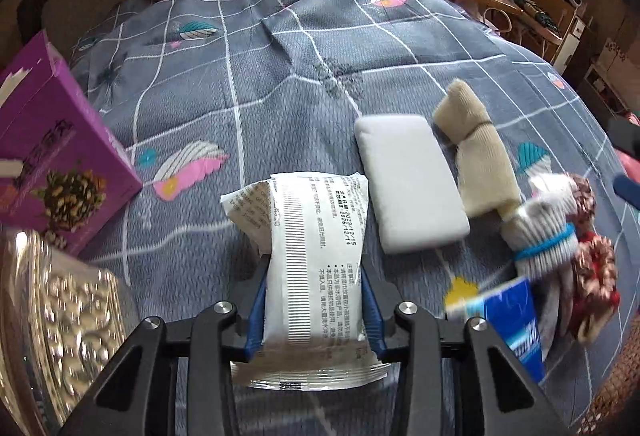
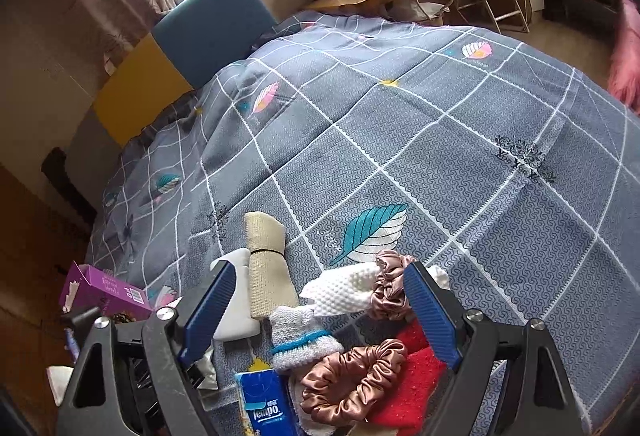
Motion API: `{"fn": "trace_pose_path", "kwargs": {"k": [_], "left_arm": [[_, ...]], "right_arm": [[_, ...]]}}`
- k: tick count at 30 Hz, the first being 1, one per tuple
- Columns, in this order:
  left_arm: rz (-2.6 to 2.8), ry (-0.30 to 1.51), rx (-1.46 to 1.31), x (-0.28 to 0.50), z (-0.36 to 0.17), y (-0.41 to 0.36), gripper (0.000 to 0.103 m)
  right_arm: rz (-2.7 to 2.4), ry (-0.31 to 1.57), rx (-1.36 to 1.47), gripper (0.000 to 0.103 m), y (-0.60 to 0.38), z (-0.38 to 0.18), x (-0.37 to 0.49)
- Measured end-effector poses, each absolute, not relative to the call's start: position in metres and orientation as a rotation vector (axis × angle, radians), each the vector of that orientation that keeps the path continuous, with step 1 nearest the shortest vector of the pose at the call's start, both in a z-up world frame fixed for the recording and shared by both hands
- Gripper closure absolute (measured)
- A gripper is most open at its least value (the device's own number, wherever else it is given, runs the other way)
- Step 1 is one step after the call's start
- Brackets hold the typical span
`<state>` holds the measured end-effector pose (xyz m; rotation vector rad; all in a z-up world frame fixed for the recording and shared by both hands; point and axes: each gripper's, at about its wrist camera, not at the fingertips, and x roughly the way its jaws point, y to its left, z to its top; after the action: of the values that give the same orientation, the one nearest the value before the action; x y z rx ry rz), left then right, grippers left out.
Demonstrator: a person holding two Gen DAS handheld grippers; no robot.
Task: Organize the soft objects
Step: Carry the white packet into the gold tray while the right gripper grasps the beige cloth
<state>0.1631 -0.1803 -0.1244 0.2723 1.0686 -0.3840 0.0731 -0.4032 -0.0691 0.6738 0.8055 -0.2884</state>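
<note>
Your left gripper (image 1: 316,300) is clamped on a white wet-wipe pack (image 1: 312,260), blue pads pinching its soft middle so the foil bulges above and below. The pack lies on the grey checked quilt (image 1: 280,83), just right of a purple carton (image 1: 52,159) and a shiny embossed foil bag (image 1: 60,316) at the left edge. The step in hand looks like the pick-up of this pack; next you would need to lift it clear without letting the slippery wrapper slide, then carry it to wherever the soft goods are being gathered, which these views do not show.

Moving right in the left wrist view: a smooth white rounded pad (image 1: 408,187) lies flat just beside the pack, then a beige ribbed cloth roll (image 1: 476,151) cinched by a thin dark band, then a grey knit bundle (image 1: 540,236) tied with a blue elastic, and a blue tissue packet (image 1: 508,316) blurred at the near edge.

Your right gripper (image 2: 316,300) hangs with jaws wide and nothing pressed between them, over the pile: the bundle, a bumpy white foam sheet (image 2: 344,292), two satin scrunchies (image 2: 352,380) in rose-bronze, gathered and glossy, and a red fuzzy cloth (image 2: 416,384).
</note>
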Motion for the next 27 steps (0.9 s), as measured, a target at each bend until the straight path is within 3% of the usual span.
{"fn": "trace_pose_path", "kwargs": {"k": [5, 14, 15, 16, 18, 27], "left_arm": [[-0.386, 1.06, 0.261, 0.148, -0.124, -0.172, 0.063], [-0.379, 1.05, 0.213, 0.148, -0.109, -0.161, 0.065], [-0.382, 1.045, 0.211, 0.149, -0.103, -0.162, 0.065], [-0.389, 1.036, 0.203, 0.15, -0.094, -0.164, 0.065], [-0.406, 1.009, 0.193, 0.155, -0.074, -0.17, 0.065], [-0.356, 0.922, 0.145, 0.239, 0.018, -0.163, 0.065]], "right_arm": [[-0.219, 0.874, 0.594, 0.036, -0.386, -0.072, 0.094], [-0.159, 1.046, 0.405, 0.046, -0.358, -0.113, 0.171], [-0.146, 1.077, 0.403, 0.057, -0.357, -0.122, 0.177], [-0.141, 1.109, 0.4, 0.076, -0.356, -0.132, 0.18], [-0.14, 1.128, 0.386, 0.083, -0.355, -0.139, 0.182], [-0.117, 1.127, 0.407, 0.085, -0.358, -0.142, 0.177]]}}
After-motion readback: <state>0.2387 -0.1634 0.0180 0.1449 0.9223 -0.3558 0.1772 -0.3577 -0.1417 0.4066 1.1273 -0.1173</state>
